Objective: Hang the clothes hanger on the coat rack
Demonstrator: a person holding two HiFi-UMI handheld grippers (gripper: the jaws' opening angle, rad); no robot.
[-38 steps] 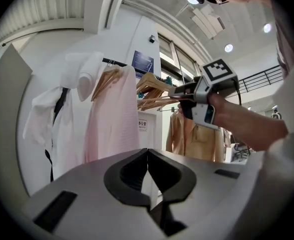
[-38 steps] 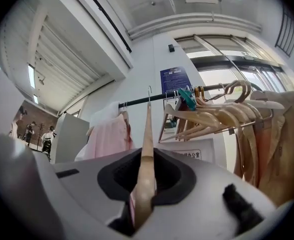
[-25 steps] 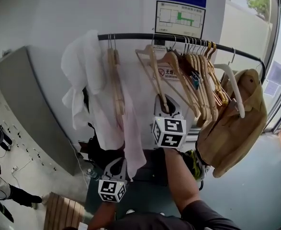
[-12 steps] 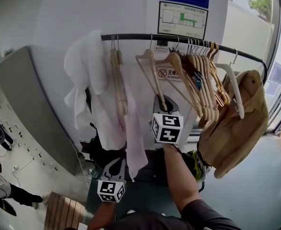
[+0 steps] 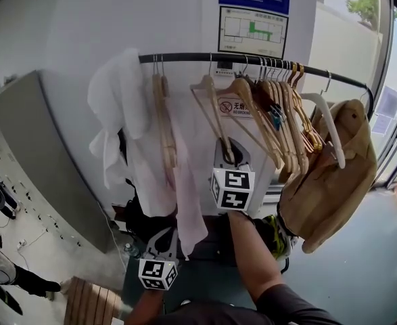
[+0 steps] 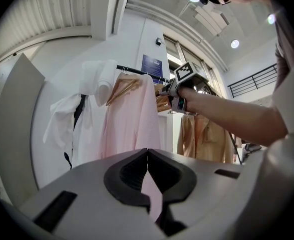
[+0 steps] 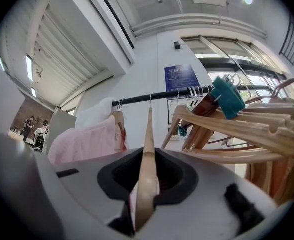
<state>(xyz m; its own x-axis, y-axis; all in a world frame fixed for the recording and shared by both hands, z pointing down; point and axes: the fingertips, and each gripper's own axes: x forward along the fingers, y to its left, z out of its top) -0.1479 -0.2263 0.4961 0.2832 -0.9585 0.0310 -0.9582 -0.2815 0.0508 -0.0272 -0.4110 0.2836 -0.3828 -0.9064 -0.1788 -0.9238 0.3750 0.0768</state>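
Note:
A wooden hanger [image 5: 214, 107] hangs with its wire hook over the black rail [image 5: 184, 57], between a pink shirt [image 5: 184, 195] and a bunch of wooden hangers [image 5: 279, 114]. My right gripper [image 5: 226, 156] is shut on the lower end of that hanger's right arm. In the right gripper view the hanger [image 7: 148, 144] runs from between the jaws up to the rail [image 7: 136, 100]. My left gripper [image 5: 163, 239] hangs low beside the pink shirt's hem. Its jaws [image 6: 147, 151] meet at the tips, and only pink cloth shows through the slit behind them.
A white garment [image 5: 120, 107] hangs at the rail's left end. A tan jacket [image 5: 333, 175] on a white hanger fills the right end. A grey cabinet [image 5: 29, 154] stands at the left. Glass panels close the right side.
The right gripper and its hanger have shifted slightly left and down in the picture. The left gripper has stayed where it was.

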